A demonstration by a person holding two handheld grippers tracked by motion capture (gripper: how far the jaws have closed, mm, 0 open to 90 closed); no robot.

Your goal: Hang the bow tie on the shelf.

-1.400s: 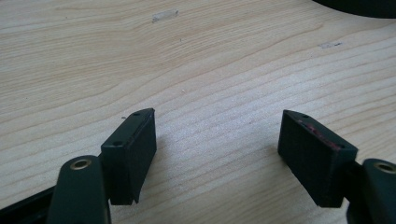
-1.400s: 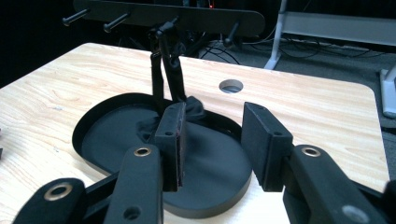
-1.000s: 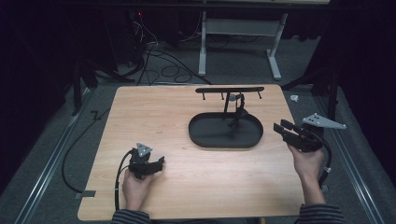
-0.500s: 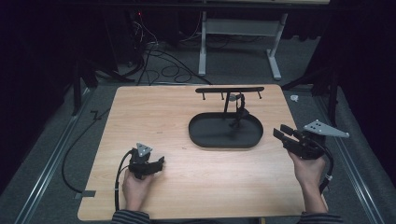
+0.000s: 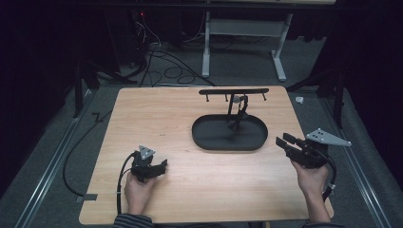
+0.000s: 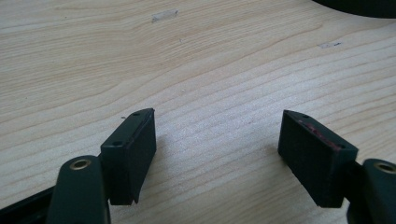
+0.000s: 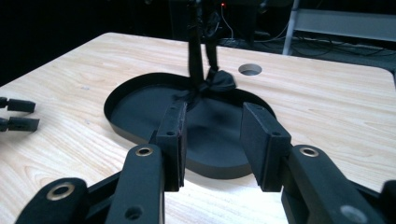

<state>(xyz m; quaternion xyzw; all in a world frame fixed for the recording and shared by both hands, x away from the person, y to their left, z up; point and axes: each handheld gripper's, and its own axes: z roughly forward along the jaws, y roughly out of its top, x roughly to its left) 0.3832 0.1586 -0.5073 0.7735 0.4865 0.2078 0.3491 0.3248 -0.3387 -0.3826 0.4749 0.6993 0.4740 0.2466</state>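
Now, reading outward from what my right gripper faces:

Stand: the black oval tray [image 5: 209, 137] sits right of centre in the high view, with an upright post [image 5: 232, 111] carrying a hook bar [image 5: 233, 91] across the top.
Hanging item: a dark strap-like thing with a knot [image 7: 219, 81] dangles by the post, its lower end at the tray floor; I cannot tell what it is.
Right gripper [image 5: 286, 142]: lower right of the high view, jaws parted with nothing between them, aimed at the tray rim and apart from it.
Left gripper [image 5: 161, 166]: lower left of the high view, jaws wide apart and empty, low over bare table [image 6: 196, 70], well apart from the stand.
Risk, tipping: I judge the stand top-heavy; a jaw knocking the post or bar could rock it.
Risk, snagging: black on black hides the strap's edge, so I could close on the post as well.
Risk, sliding: a low approach could push the tray rim across the wood.
Risk, cable: the left gripper's cable [image 5: 121, 178] loops beside the hand and could drag.
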